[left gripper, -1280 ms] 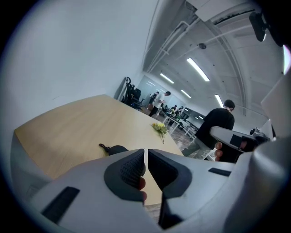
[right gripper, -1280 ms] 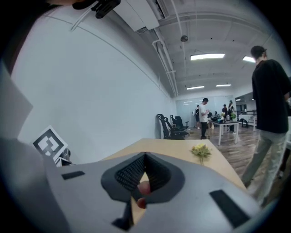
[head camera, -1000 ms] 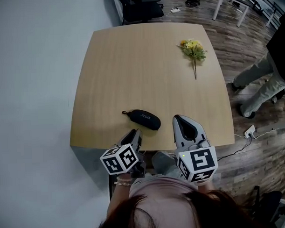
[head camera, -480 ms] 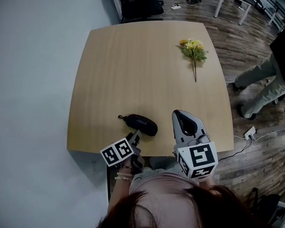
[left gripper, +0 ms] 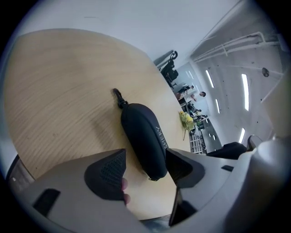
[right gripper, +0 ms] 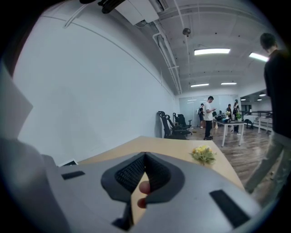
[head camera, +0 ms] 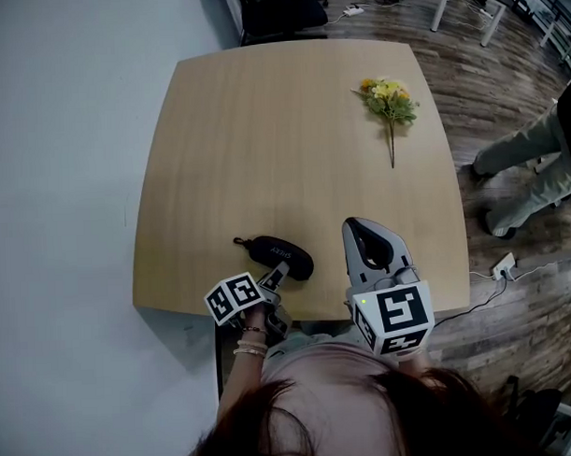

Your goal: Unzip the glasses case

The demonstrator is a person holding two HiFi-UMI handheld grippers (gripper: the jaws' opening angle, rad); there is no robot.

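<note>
Lying where: the glasses case [head camera: 282, 257] rests flat on the desk [head camera: 263, 130], near the front edge and left of its middle, just ahead of the person.
Look of the case: black, soft-looking, a rounded oblong with smooth ends; white lettering [left gripper: 160, 136] runs along one long side; it appears closed.
Long axis: in the head view it runs from upper left to lower right, at a shallow slant to the desk's front edge.
Ends: a small black loop [left gripper: 118, 98] sticks out of the far left end and points away from the person; the other end points toward the left tongs.
Left tongs [left gripper: 145, 164]: tilted down over the desk edge, jaws apart and just now opening; the case's near end sits between them, with bare desk showing between the case and the left pad.
Right tongs [right gripper: 144, 170]: jaws together with nothing between them, held above the front edge to the right of the case, apart from it.
Elsewhere: a sprig of yellow flowers [head camera: 388, 95] lies at the far right of the desk, well apart from the case.
</note>
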